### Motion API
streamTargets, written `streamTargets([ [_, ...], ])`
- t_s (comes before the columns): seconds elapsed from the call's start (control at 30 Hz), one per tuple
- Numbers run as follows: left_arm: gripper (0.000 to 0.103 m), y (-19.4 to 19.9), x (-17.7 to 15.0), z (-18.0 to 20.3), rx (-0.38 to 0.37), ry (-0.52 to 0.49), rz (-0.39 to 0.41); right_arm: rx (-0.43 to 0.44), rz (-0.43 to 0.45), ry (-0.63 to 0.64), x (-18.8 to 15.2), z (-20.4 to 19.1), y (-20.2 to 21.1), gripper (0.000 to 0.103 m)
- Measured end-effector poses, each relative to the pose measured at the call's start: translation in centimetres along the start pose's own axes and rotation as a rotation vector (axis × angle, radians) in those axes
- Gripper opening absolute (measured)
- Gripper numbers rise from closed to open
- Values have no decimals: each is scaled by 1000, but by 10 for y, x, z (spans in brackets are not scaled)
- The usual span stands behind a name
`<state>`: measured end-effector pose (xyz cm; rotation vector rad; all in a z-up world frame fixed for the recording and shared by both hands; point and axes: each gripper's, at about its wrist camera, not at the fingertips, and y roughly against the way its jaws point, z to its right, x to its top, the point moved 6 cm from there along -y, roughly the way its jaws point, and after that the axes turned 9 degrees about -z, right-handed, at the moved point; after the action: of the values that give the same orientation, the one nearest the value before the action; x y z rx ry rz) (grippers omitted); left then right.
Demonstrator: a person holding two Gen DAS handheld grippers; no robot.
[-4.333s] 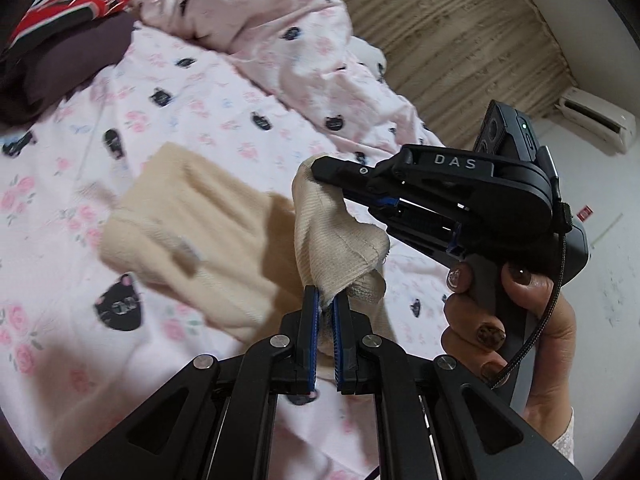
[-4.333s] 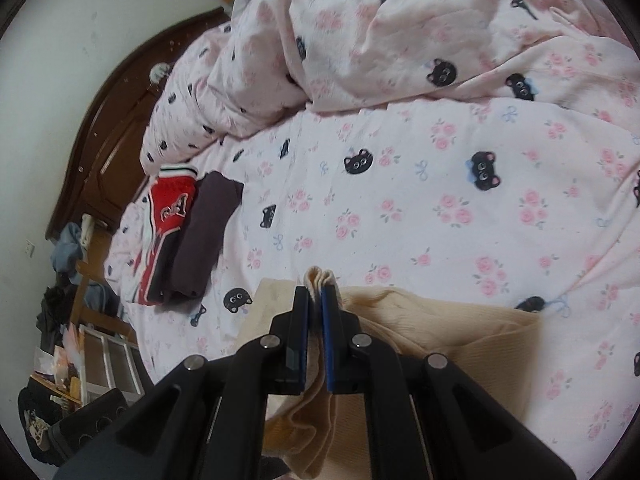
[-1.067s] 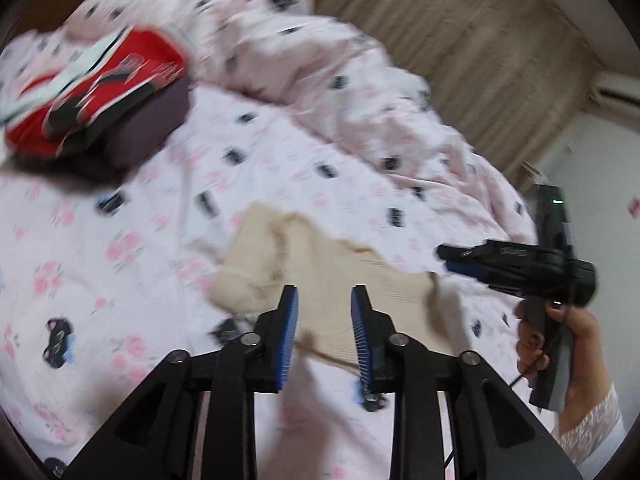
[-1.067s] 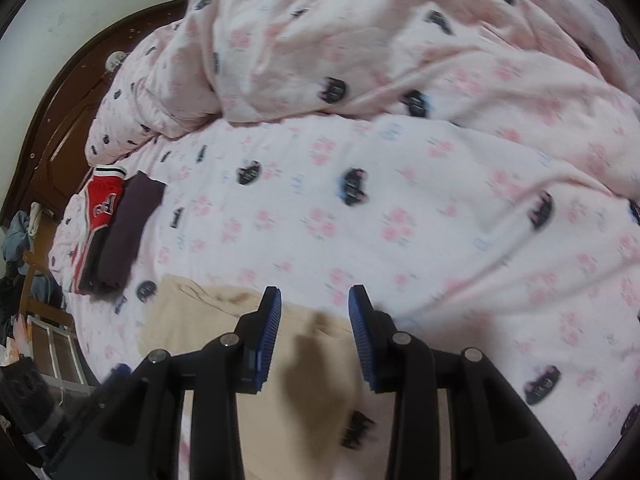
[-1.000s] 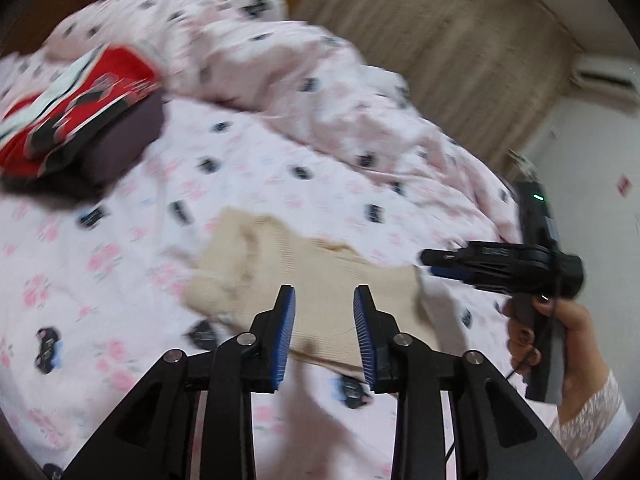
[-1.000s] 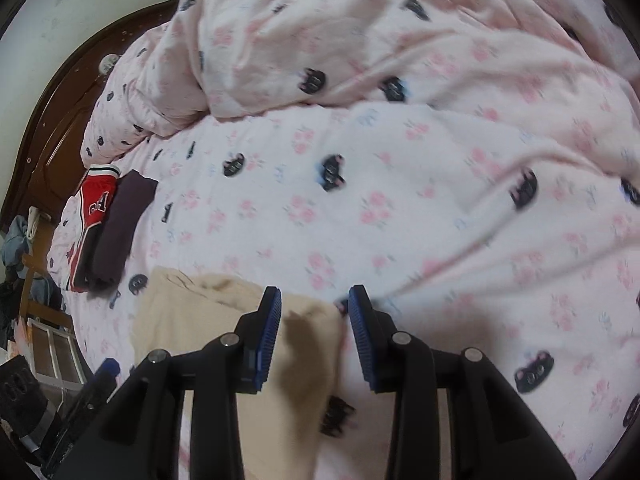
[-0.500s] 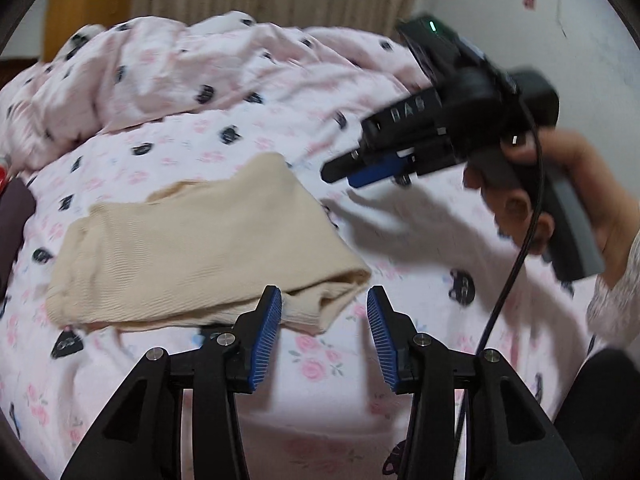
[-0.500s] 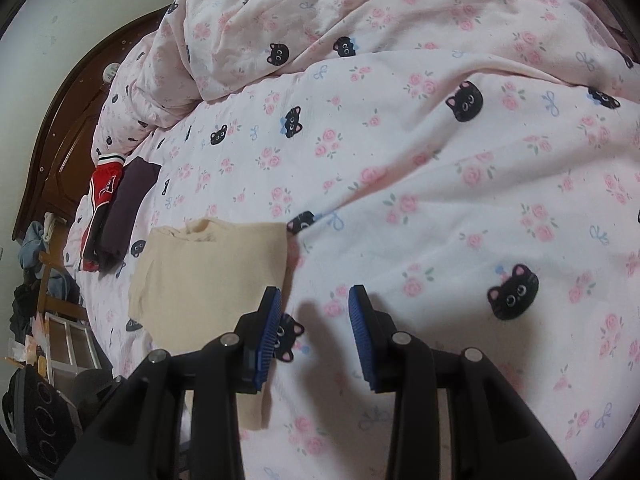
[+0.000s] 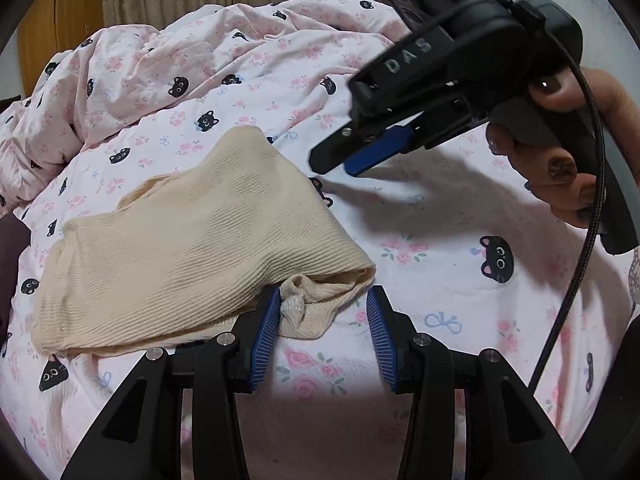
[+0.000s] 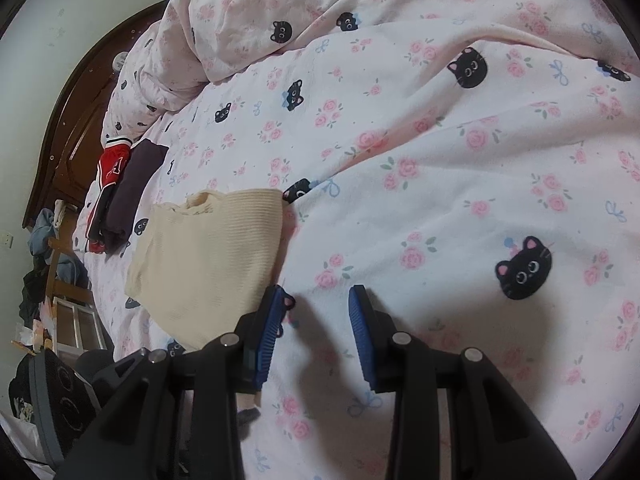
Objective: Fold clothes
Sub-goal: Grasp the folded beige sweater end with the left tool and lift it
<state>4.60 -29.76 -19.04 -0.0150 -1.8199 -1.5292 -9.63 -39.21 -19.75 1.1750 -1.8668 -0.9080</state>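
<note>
Bed [image 10: 440, 168]: the pink cat-print sheet fills everything ahead of both my jaws, with the rumpled duvet [image 9: 224, 52] at the far side.
Top [image 9: 192, 240]: the cream ribbed top lies doubled and flat just ahead of my left jaws and off to the left of my right jaws.
Stack [image 10: 120, 192]: the red and dark folded clothes sit well beyond the top, to its far left.
Left gripper [image 9: 323, 320]: my jaws are spread, astride the loose corner that sticks out from under the top's near edge.
Right gripper [image 10: 316, 320]: my jaws are spread over bare sheet, holding nothing, just beside the top's right edge.
Doing it well: I judge the loose corner needs tidying; I'd pinch every layer of it, low, and keep the edges lined up.
</note>
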Motion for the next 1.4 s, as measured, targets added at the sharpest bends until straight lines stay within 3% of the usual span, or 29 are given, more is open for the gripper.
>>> streamTargets([
  [0.2,8,0,-1,-20,-39,105,9,51,-9,-10,13,-11,-13,37],
  [0.4,7,5,-2,-32,-103,179,31,106,-6,-34,28,-26,-24,37],
  [0.53,7,7,-2,-37,-130,214,41,153,31,-61,32,-27,-16,54],
  [0.9,7,13,0,-39,-135,233,54,229,-2,-145,40,-19,-37,54],
  [0.97,7,14,0,-40,-135,233,54,256,-7,-165,42,-19,-41,38],
  [1.07,6,15,0,-41,-138,239,56,237,-5,-152,44,-23,-42,23],
  [1.17,7,18,0,-42,-143,245,59,236,9,-152,45,-24,-36,17],
  [1.4,7,28,1,-49,-171,278,85,204,27,-142,49,-35,-23,14],
])
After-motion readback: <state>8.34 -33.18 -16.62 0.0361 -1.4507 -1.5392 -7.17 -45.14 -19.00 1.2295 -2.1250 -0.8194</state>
